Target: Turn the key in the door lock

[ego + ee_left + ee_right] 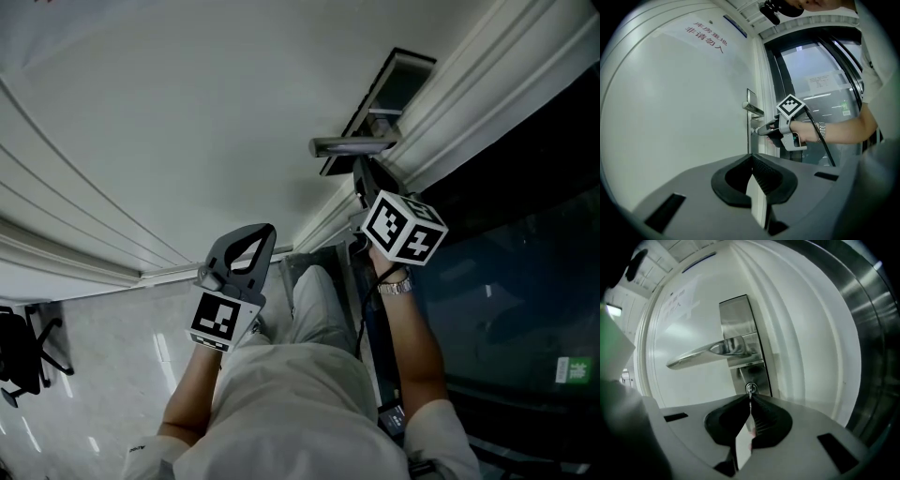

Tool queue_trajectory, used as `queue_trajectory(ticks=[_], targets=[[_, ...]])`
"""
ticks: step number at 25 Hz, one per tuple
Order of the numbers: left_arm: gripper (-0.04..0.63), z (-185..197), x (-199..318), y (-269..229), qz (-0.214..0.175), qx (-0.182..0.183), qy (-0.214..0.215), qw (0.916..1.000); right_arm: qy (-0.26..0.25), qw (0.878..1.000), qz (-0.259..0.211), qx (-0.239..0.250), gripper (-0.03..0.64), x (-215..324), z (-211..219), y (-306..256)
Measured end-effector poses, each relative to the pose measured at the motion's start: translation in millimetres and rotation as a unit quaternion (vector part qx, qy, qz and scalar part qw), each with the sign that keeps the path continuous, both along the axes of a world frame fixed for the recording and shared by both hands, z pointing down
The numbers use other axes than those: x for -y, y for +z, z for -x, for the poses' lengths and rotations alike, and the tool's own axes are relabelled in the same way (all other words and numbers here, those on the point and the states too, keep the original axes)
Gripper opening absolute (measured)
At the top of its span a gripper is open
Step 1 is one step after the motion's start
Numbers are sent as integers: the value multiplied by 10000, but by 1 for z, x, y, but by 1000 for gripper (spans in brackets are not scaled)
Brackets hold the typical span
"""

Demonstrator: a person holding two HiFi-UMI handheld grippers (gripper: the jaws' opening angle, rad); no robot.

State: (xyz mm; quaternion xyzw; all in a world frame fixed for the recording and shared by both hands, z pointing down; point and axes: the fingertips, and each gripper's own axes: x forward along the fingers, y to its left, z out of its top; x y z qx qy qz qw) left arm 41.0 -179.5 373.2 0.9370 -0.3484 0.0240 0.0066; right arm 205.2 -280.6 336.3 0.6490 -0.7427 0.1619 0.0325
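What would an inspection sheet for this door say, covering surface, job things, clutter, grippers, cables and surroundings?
Surface: white door, red lettering near its top.
Job's things: key in the lock, below the lever handle on a steel plate.
Clutter: nothing seen.
Grippers: right gripper jaws closed on the key; left gripper jaws together, empty, held back from the door.
Cables: black cable hangs from the right gripper.
Surroundings: glass panel beside the door, with a paper notice; office chair on glossy floor.
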Motion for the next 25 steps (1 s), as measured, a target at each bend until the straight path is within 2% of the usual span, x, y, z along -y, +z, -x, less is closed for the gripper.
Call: queue_trajectory(ticks=[3, 6, 12, 14, 17, 21, 22, 23, 24, 25], targets=[[8, -1, -1, 1, 43, -27, 24, 10000, 43, 9960, -48, -886, 9, 0, 0, 0], [8, -5, -2, 0, 39, -51, 85, 9999, 67, 9851, -59, -1715, 9, 0, 0, 1], [8, -5, -2, 1, 59, -16, 120, 9999, 47, 9417, -183, -3358, 9, 0, 5, -1], [8, -4, -3, 1, 64, -3, 107, 9999, 28, 9159, -215, -4008, 9, -1, 6, -2], [8, -5, -2, 1, 68, -8, 86, 9999, 29, 8647, -279, -5014, 9, -1, 5, -1], [8, -7, -2, 2, 76, 12, 72, 9999, 38, 8159, -284, -5775, 18, -1, 4, 4], [8, -7, -2, 2, 72, 6, 61, 10000, 37, 8109, -304, -5844, 23, -1, 4, 4], [8, -7, -3, 1, 68, -4, 47, 10000, 20, 8173, -317, -5753, 25, -2, 4, 5], [8, -6, -3, 1, 65, -11, 33, 10000, -22, 8376, -301, -5454, 25, -4, 4, 5], [8, -6, -4, 1, 66, -13, 20, 10000, -95, 8694, -253, -4934, 25, -8, 4, 6]])
